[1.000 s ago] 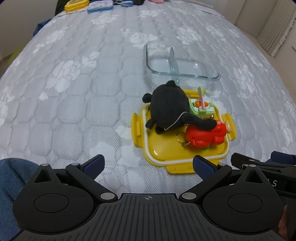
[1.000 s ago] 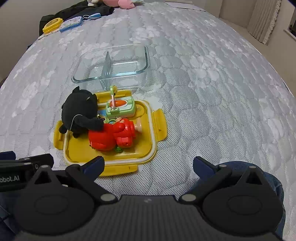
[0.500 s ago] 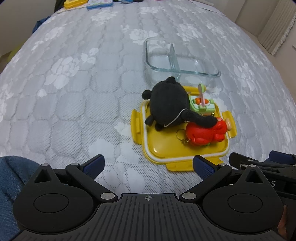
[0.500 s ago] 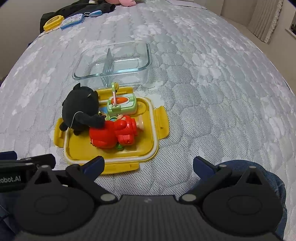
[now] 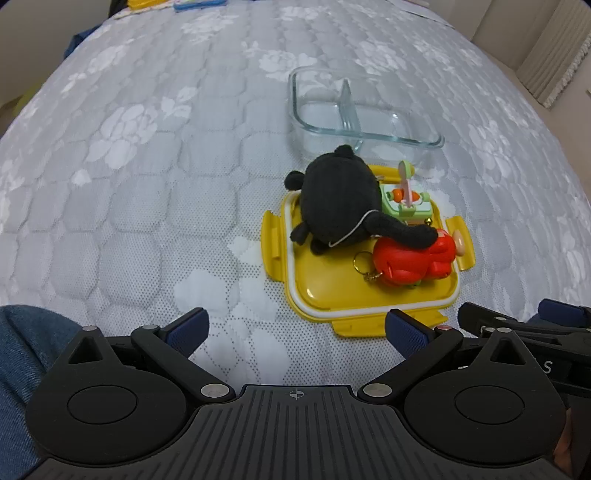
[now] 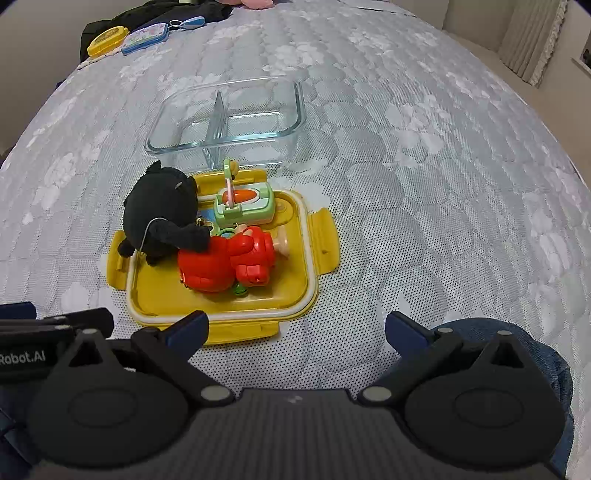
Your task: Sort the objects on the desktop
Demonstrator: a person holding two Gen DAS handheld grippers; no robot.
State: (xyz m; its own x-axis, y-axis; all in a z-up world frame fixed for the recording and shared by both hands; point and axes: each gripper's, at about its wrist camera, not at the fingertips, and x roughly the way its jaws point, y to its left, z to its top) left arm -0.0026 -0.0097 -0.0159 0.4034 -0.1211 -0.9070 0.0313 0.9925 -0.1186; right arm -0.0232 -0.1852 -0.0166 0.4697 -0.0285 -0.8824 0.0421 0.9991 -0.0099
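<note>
A yellow lid (image 5: 332, 295) (image 6: 155, 295) lies upturned on the quilted bed and carries three toys. A black plush (image 5: 338, 199) (image 6: 162, 216) rests at its left, with an arm across a red plastic figure (image 5: 410, 260) (image 6: 221, 264). Behind them stands a small green toy with a carrot (image 5: 406, 201) (image 6: 245, 205). Beyond the lid sits an empty two-compartment glass container (image 5: 364, 110) (image 6: 229, 114). My left gripper (image 5: 295, 328) hovers open just before the lid's near left corner. Nothing sits in my right gripper (image 6: 295, 328), open at the lid's near right edge.
At the far edge of the bed lie a yellow case (image 6: 105, 38), a blue patterned case (image 6: 146, 33) and dark clothing (image 6: 177, 13). A person's denim-clad knees (image 5: 26, 350) (image 6: 517, 339) flank the grippers. A curtain (image 6: 532, 37) hangs at the right.
Both grippers have risen and drawn back slightly, so the lid and glass container sit a little lower and farther in view. The toys have not moved.
</note>
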